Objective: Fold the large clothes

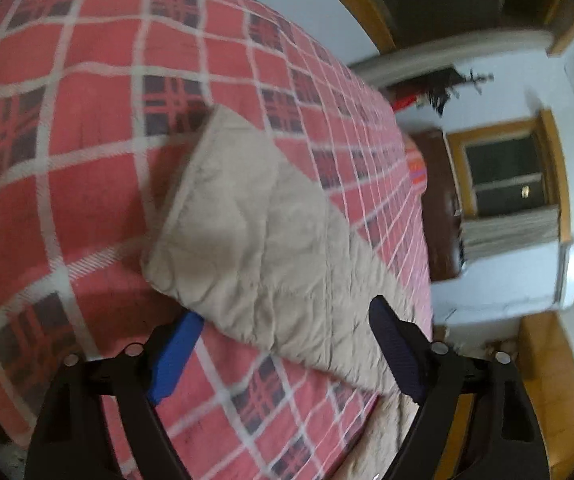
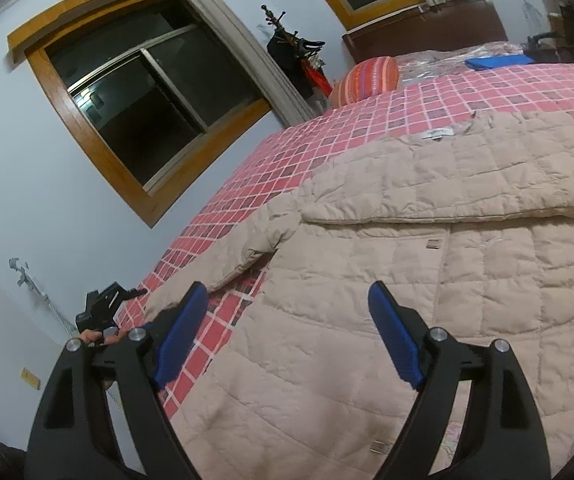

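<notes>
A beige quilted jacket [image 2: 427, 280] lies spread on a bed with a red plaid bedspread [image 2: 367, 128]. One sleeve is folded across its chest, and the other sleeve [image 2: 243, 244] reaches out toward the bed's edge. In the left wrist view that sleeve [image 1: 271, 240] lies flat on the bedspread [image 1: 87, 140]. My left gripper [image 1: 287, 344] is open just short of the sleeve's near edge, holding nothing. My right gripper [image 2: 289, 332] hovers open over the jacket's lower body. The left gripper [image 2: 105, 306] and a hand show small at the bed's edge.
Two wood-framed windows [image 2: 147, 92] sit in the white wall beside the bed. A coat rack [image 2: 287, 48] stands in the corner. A striped orange pillow [image 2: 367, 80], a blue item [image 2: 495, 62] and a dark headboard [image 2: 427, 28] are at the far end.
</notes>
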Available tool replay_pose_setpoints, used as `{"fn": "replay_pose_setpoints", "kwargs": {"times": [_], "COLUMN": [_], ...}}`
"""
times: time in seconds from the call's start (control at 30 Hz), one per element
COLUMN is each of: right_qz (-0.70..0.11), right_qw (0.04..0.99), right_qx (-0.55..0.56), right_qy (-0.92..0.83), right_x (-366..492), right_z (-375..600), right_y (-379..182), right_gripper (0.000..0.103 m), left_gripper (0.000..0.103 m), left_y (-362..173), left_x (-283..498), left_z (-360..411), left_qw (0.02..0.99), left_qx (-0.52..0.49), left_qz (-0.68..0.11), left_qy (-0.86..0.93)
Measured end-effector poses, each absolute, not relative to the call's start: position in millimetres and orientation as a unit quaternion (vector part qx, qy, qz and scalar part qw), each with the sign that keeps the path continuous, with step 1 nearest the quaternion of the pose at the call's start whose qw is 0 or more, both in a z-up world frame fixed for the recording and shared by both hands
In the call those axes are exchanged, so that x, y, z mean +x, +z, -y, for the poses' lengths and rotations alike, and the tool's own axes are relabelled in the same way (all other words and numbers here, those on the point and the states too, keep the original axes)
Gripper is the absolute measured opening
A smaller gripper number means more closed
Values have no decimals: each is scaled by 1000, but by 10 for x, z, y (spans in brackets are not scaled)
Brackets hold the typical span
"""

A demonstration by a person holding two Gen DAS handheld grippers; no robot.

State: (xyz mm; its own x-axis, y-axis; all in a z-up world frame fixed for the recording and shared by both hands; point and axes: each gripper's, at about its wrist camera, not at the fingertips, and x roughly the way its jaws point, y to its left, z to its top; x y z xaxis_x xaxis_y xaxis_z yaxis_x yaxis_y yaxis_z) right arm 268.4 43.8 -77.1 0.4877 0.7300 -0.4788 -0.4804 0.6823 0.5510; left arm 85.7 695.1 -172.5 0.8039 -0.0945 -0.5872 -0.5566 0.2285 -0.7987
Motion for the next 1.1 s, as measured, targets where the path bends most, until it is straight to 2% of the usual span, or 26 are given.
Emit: {"fn": "replay_pose_setpoints", "kwargs": {"times": [0.07, 0.17, 0.27, 0.53, 0.77, 0.9, 1.1], "right_qz": [-358, -361, -363, -364, -363, -371, -384], "right_qw": [846, 845, 844, 843, 846, 841, 835], "right_qx": [175, 173, 170, 168, 177, 206, 248], "right_qy": [355, 355, 357, 359, 348, 335, 307], "right_x": [2698, 2698, 2692, 2683, 2735, 2812, 2936], "right_z": [-428, -438, -480, -523, -453, -343, -55], "right_y": [-773, -780, -800, -803, -816, -891, -984], "right_gripper": [82, 82, 82, 82, 82, 82, 82], "left_gripper": [48, 26, 12, 6, 5, 5, 5], "left_y": [-1749, -1753, -1723, -1567, -735, -126, 243], "left_x": [836, 790, 778, 887, 1406, 2001, 2828], "left_z": [-7013, -7061, -7068, -7076, -6875, -6406, -5417], "left_qw": [735, 739, 748, 768, 833, 876, 903], "left_qx": [-600, -595, -584, -563, -486, -421, -344], "left_qz": [-269, -261, -255, -246, -227, -225, -257], "left_qy": [166, 179, 185, 177, 134, 74, -20]}}
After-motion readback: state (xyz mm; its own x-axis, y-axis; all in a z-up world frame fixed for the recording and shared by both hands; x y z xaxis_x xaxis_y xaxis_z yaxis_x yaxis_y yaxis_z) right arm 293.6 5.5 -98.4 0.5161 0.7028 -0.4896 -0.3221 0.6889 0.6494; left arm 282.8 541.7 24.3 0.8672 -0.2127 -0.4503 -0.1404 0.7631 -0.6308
